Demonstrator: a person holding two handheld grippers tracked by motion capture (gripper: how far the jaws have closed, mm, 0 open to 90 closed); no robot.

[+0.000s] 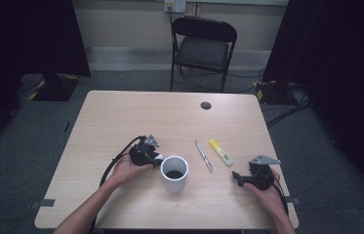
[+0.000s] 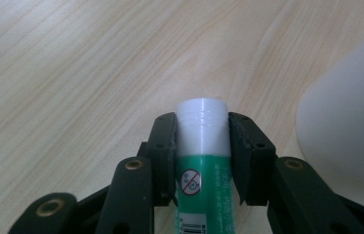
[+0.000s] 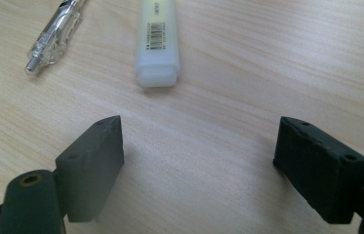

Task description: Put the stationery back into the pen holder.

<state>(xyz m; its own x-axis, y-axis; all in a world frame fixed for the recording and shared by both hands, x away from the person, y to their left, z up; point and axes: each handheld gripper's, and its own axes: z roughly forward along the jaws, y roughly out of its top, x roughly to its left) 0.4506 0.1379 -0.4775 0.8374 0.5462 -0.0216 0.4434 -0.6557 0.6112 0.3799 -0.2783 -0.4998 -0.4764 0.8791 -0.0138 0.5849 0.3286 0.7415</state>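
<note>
So the left gripper (image 2: 202, 161) is clamping a green glue stick (image 2: 204, 185) between its 2 jaws, both pads pressing right on the sides of the tube, and the stick's long axis is running straight along the jaws with its white cap end (image 2: 203, 124) pointing forward past the tips, out over the table. In the high view that gripper (image 1: 156, 158) is sitting just left of a white cup (image 1: 174, 173), and in the left gripper view the cup's wall (image 2: 345, 131) is looming as a pale blur right beside the jaws, pretty much crowding that side. Can't tell if the stick is touching the tabletop or floating above it. Over on the right, the right gripper (image 3: 196, 163) is hanging with its jaws spread wide and nothing between them, hovering low over the light wood table (image 1: 121, 112). Just ahead of it a yellow highlighter (image 3: 159, 41) is lying flat, cap end toward the gripper, with a clear pen (image 3: 55, 36) lying beside it at a slight angle, not touching. Farther back there's a round cable hole (image 1: 206, 105) near the table's far edge, then grey carpet, a black folding chair (image 1: 203, 46) and cables trailing on the floor.
</note>
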